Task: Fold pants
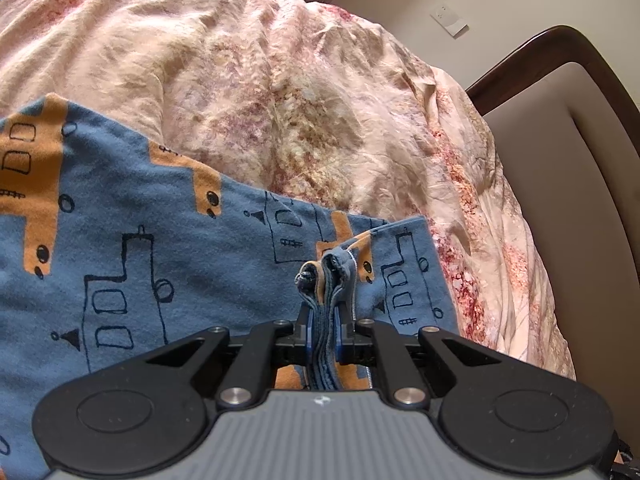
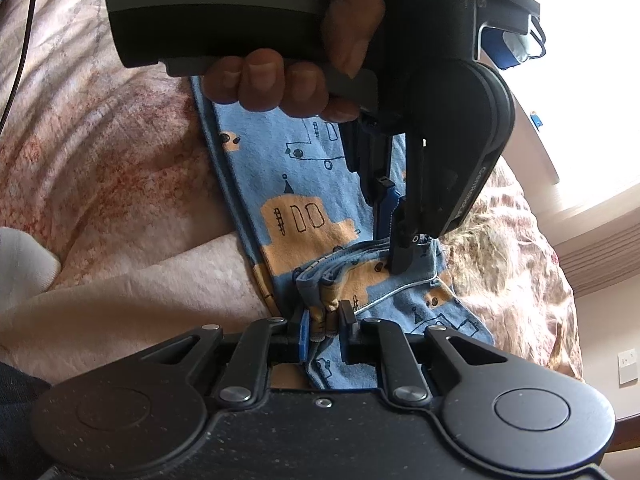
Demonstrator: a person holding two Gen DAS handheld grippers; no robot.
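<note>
Nearly shut on both sides, each pair of fingers clamped on a bunched stack of blue fabric. Left gripper (image 1: 323, 330): several layers of the pants (image 1: 160, 264) pinched between its blue pads, the gathered hem poking up past the fingertips with a thin white seam line running beside it. Right gripper (image 2: 325, 330): pinched likewise on a thick fold of the same pants (image 2: 304, 200), orange and blue print bulging above the pads. Seen from the right wrist, the left gripper (image 2: 394, 258) angled down onto the same bundled end just beyond, held by a hand (image 2: 296, 72) wrapped round its handle; the 2 grips close together on 1 edge of the garment. Outward from the grips: pants spread flat over the bed (image 1: 300, 100), lying across its rumpled pink floral cover, toward the near edge rather than the headboard (image 1: 560, 152) side. Judged from this: at least 1 fold apparently made already, given the multiple layers stacked in each pinch, though the exact count cannot be told. Probably left to do: carrying the held end over the rest of the cloth, setting it down, releasing, and smoothing; whether a further fold is needed cannot be told.
</note>
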